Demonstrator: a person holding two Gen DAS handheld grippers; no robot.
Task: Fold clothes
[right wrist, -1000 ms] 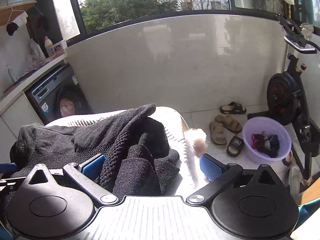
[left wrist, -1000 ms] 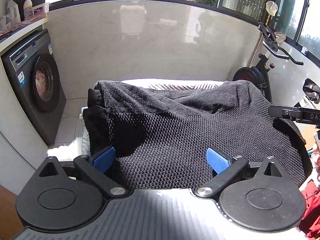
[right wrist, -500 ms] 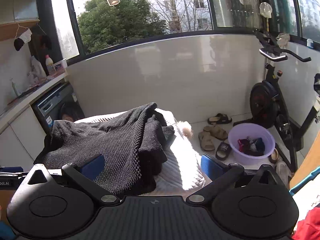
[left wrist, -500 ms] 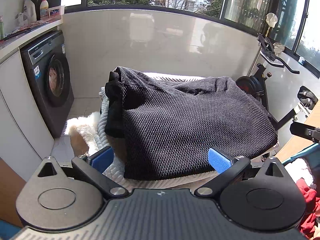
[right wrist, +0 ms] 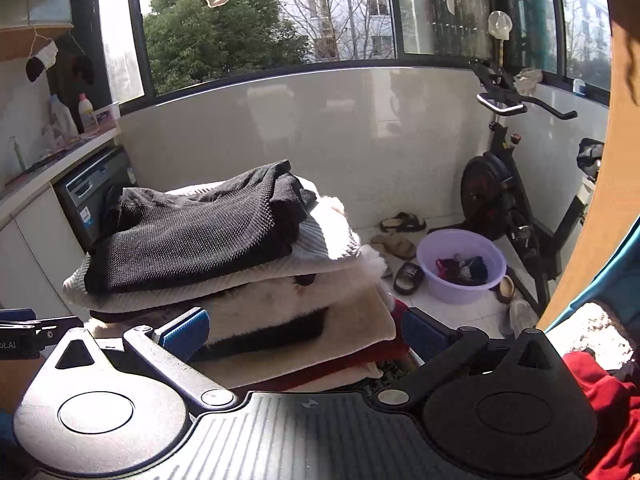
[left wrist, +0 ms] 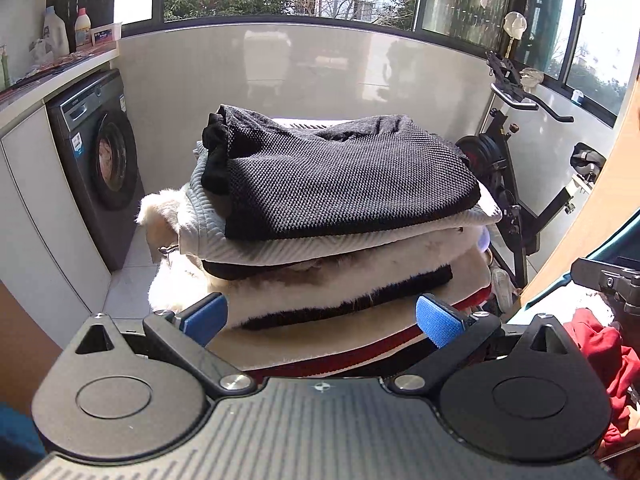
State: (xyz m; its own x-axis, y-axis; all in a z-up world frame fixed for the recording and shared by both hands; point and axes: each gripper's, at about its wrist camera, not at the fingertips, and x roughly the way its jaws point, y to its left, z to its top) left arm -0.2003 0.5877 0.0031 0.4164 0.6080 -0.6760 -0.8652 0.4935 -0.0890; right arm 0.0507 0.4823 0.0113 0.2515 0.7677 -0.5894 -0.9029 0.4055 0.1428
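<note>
Atop the stack of folded clothes (left wrist: 320, 264) lies the black knit sweater (left wrist: 340, 184). Left tongs (left wrist: 320, 320) and right tongs (right wrist: 304, 334) gape wide, empty.

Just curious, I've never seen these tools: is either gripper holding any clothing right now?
No. The left gripper and right gripper are both open and empty, facing the folded pile topped by the black sweater.

Both wrist views look forward from close below the clothes stack (left wrist: 332, 216), seemingly side by side.
</note>
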